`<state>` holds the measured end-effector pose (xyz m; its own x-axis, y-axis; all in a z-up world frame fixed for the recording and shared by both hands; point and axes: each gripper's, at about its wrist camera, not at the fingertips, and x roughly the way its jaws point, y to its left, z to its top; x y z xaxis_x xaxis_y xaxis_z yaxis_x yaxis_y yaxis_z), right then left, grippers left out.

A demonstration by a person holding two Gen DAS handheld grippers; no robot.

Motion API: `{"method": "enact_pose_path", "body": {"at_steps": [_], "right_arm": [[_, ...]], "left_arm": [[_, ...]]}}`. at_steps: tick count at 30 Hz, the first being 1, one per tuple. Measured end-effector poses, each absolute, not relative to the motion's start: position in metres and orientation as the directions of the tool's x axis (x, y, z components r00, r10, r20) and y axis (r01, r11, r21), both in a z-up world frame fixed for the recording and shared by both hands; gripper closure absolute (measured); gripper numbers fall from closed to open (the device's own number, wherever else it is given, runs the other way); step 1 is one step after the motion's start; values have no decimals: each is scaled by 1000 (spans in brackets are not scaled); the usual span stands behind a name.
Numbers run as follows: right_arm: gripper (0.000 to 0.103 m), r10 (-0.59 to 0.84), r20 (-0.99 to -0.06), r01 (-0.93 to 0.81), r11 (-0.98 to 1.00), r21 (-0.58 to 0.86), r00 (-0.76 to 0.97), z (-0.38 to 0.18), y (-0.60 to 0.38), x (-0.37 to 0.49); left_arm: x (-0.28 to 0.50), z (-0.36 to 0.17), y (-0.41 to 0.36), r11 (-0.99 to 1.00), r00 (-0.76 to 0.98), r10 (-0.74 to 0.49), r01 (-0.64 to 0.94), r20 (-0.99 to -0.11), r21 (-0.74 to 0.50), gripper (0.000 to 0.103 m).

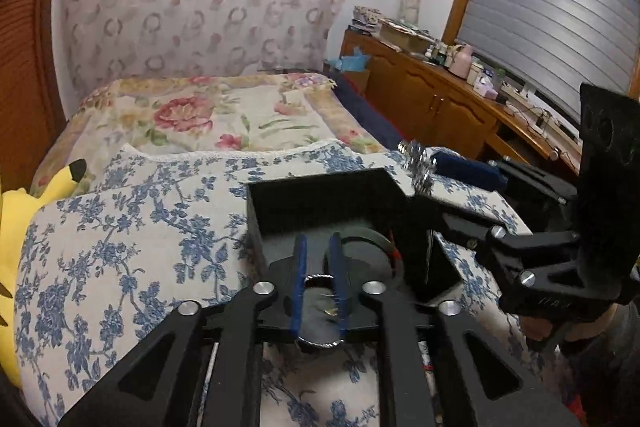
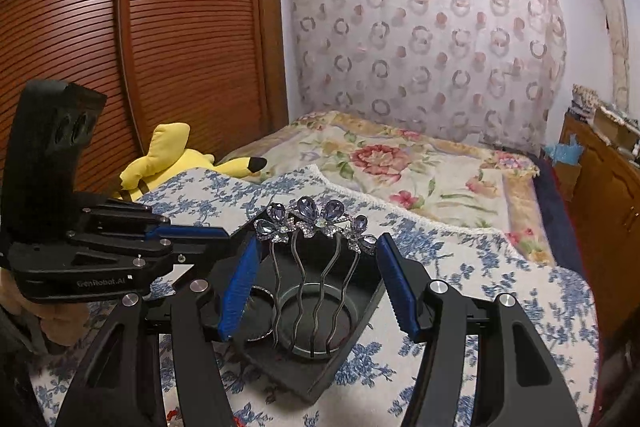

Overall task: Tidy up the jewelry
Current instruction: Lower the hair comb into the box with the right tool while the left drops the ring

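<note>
Here you work with two grippers, one black box, one hair comb and at least two rings of jewelry. Your left gripper (image 1: 319, 283) has its blue pads (image 1: 299, 267) drawn narrow and pinches a twisted metal bangle (image 1: 319, 343); the hoop passes between the pads and its near arc shows at 6 o'clock in the left wrist view. Your right gripper (image 2: 318, 283) stands wide, and its blue pads (image 2: 240, 279) flank the jeweled hair comb (image 2: 316, 227) at 9 and 3 o'clock; whether either pad touches it you cannot tell.

The comb bears purple teardrop stones set as petals with small clear stones between them, and four wavy dark prongs hang down over the box (image 2: 352, 331). Inside the box lies a dark round bangle (image 2: 316, 323) under the prongs, and a thinner ring (image 2: 260, 293) shows partly at its 9 o'clock, behind the left pad of the right gripper.

The box sits on the blue-flowered cloth (image 1: 120, 227), with its near corner pointing toward 6 o'clock in the right wrist view. Bare cloth lies around the box on its 3 and 6 o'clock sides. The left gripper reaches in from 9 o'clock, close to the box's far-left wall. One yellow plush toy (image 2: 176, 159) lies at 10 o'clock, well apart from the box, on the bed (image 2: 400, 167).
</note>
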<state>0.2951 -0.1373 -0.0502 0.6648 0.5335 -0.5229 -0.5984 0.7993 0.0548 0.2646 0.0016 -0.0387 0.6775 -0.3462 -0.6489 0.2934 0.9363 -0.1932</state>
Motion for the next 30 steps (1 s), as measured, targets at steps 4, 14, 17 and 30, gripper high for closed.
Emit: {"method": "enact_pose_path", "body": {"at_steps": [4,14,17,30], "right_arm": [[41,522,-554,-612,791,30,648,-61,-127,301],[40,475,-627,-615,789,-8,618,-75,-108,308],[40,478,-625,-612,791,0,618,-74,-112,305],[39,490,-562,-573,819,36,666,-44,-166,232]], "left_arm": [[265,-36,10,942,693,-333,282,-639,-184,78],[250,-30,28,961,734,-272,239,-623,-139,52],[242,-32,33,961,732,-273,235,-624,-145,52],[172,-36,27,959,736,-274,258,-619,-117,51]]}}
